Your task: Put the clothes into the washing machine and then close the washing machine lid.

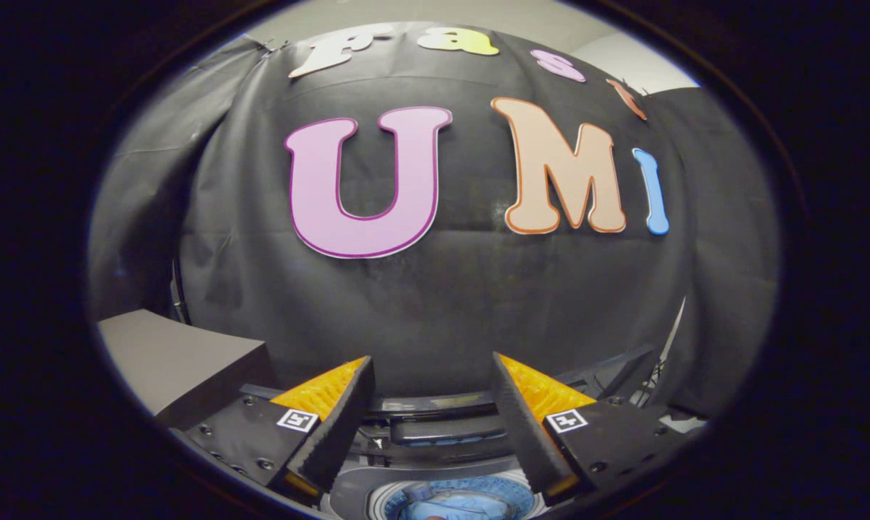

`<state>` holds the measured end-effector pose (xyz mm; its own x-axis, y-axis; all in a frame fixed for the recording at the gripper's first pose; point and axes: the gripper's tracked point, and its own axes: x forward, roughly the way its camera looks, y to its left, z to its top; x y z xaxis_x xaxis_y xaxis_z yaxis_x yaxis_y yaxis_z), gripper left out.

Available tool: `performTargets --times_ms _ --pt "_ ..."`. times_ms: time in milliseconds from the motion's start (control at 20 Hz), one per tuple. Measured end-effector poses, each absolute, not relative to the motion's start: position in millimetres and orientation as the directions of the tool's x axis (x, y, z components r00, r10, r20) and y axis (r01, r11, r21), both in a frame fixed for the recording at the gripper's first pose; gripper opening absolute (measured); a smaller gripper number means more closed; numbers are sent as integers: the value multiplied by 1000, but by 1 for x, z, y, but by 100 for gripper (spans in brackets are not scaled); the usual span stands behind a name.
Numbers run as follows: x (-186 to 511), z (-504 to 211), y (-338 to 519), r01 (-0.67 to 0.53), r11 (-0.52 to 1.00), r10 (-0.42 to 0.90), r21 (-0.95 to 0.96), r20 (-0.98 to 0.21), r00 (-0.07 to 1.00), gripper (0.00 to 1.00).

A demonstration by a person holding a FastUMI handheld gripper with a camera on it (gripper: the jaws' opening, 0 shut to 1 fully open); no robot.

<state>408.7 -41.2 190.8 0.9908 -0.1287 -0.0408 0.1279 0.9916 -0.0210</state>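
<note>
Hovering above the washing machine, the gripper has its two fingers spread wide with nothing between them; past the gap lie the back of the machine and the black cloth wall on the far side of the booth.

Below and between the fingers, on the near side, the round mouth of the drum stands open. Something pale blue lies inside it, and I take this to be the clothes, resting down in the drum against its ribbed blue ring. Only part of the drum can be seen, so I cannot tell whether every piece is in there or how the cloth is bunched.

Just beyond the drum, on the far side, a dark flat panel runs across between the fingers. It looks like the lid, folded or raised at the back of the machine, though its exact angle is hard to read through the lens. Far to the left sits a grey box-like block, well apart from the machine.

As a judgement from how things lie: the first part of the task seems done, since the cloth is in the drum and the fingers are empty. The second part is left, as the mouth of the drum is uncovered. The next move likely calls for reaching to the far panel and bringing it down over the opening.
</note>
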Motion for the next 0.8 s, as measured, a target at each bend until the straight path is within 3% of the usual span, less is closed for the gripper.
performTargets --times_ms 800 --pt "367 178 -41 118 993 -119 -24 -24 993 98"
